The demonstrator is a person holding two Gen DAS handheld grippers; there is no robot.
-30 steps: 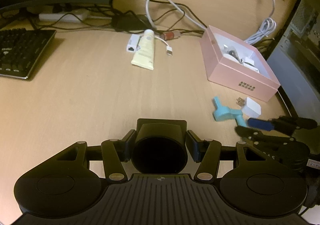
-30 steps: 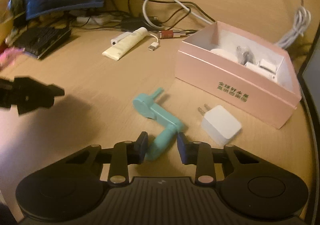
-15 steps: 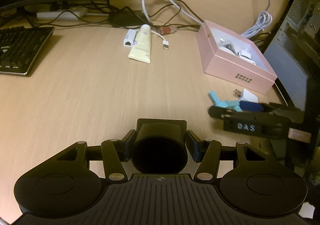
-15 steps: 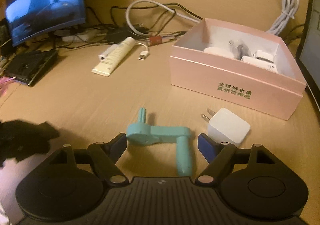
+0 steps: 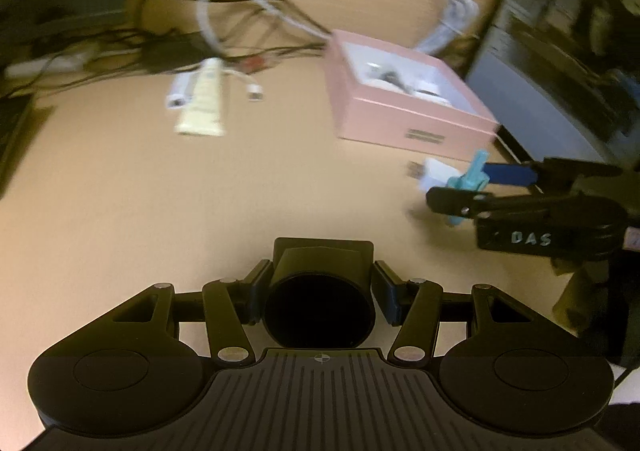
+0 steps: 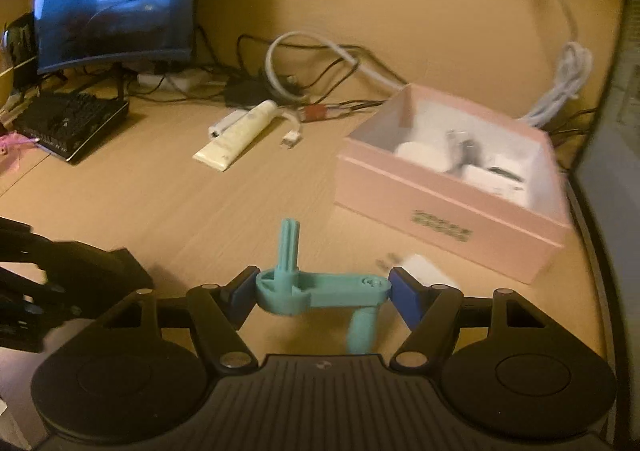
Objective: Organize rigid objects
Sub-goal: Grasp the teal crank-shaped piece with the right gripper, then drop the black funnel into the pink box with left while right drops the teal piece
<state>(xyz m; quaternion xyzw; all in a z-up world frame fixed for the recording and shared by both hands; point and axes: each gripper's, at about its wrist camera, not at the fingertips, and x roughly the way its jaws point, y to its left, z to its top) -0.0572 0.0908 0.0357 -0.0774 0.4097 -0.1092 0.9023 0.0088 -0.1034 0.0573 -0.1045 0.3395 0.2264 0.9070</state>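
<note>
teal crank pinched up off the desk

right gripper (image 6: 322, 293) is clamped on the teal crank (image 6: 320, 289), held just above the desk (image 6: 168, 203) near its right edge. white charger (image 6: 424, 271) sits just behind, pink box (image 6: 444, 211) beyond. left gripper (image 5: 320, 293) clenches a black cylinder (image 5: 320, 315); lots of bare wood to the left.

Wooden desk (image 6: 140, 203), pink box (image 6: 440, 207), cream tube (image 6: 240, 135), white charger (image 5: 434, 175), keyboard (image 6: 72, 123), tangled cables (image 6: 320, 63)
</note>
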